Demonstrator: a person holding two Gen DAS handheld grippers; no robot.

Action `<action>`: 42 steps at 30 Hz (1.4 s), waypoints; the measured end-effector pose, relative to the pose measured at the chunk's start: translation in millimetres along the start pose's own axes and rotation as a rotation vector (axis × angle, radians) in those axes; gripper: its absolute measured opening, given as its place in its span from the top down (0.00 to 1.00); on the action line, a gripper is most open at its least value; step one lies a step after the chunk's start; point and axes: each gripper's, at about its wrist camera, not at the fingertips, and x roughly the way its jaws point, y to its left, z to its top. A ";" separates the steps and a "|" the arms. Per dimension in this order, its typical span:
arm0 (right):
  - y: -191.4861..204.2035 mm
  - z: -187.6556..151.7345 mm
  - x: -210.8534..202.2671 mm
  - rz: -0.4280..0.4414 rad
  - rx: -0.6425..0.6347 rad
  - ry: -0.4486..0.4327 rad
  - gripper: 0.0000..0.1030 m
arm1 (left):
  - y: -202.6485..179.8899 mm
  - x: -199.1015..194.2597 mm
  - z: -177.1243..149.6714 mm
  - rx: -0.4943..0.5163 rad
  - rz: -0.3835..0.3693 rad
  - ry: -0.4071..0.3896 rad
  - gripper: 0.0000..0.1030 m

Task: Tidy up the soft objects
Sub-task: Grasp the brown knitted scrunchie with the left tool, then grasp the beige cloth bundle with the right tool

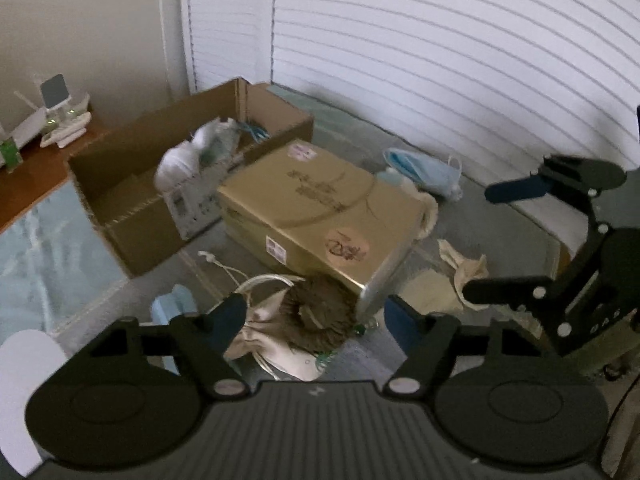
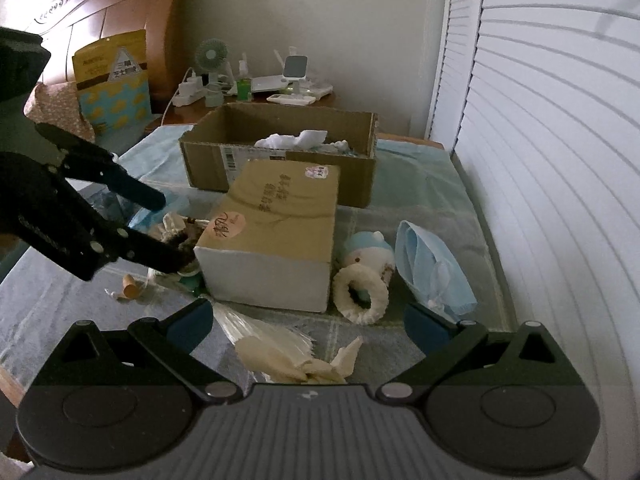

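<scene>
On a bed covered with a pale blanket (image 2: 420,216), the left gripper (image 1: 316,314) hangs with its jaws wide and nothing between them, just above a brown fuzzy ring (image 1: 316,320) that lies on a cream drawstring bag (image 1: 272,344). Both sit at the near corner of a closed tan box (image 2: 276,216). The right gripper (image 2: 308,322) is also spread wide and grips nothing; below it lies a crumpled cream cloth (image 2: 296,356) with clear wrapping. To the right of the closed box rest a white fuzzy ring (image 2: 360,292), a small blue and white plush (image 2: 370,246) just behind it, and a blue face mask (image 2: 432,268) further right. Beyond the closed box stands an open cardboard box (image 2: 280,160) with white soft items (image 2: 296,140) inside
</scene>
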 end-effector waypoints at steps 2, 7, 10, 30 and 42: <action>-0.7 -0.6 0.1 -0.001 0.003 0.002 0.00 | 0.9 5.8 -0.5 0.005 -0.004 0.013 0.32; -0.8 -0.5 0.6 -0.009 0.001 0.003 0.00 | 1.9 13.3 -4.2 0.013 -0.016 0.035 0.52; 0.0 -0.8 1.5 -0.013 -0.002 0.005 0.00 | 1.6 15.0 -6.2 0.017 -0.015 0.037 0.59; -1.0 -30.3 23.0 0.029 -0.012 0.107 0.00 | -33.1 -19.0 -31.7 0.031 -0.008 -0.004 0.61; -2.0 -50.4 28.7 0.012 -0.039 0.089 0.00 | -48.2 -15.5 -48.2 0.027 -0.005 0.018 0.61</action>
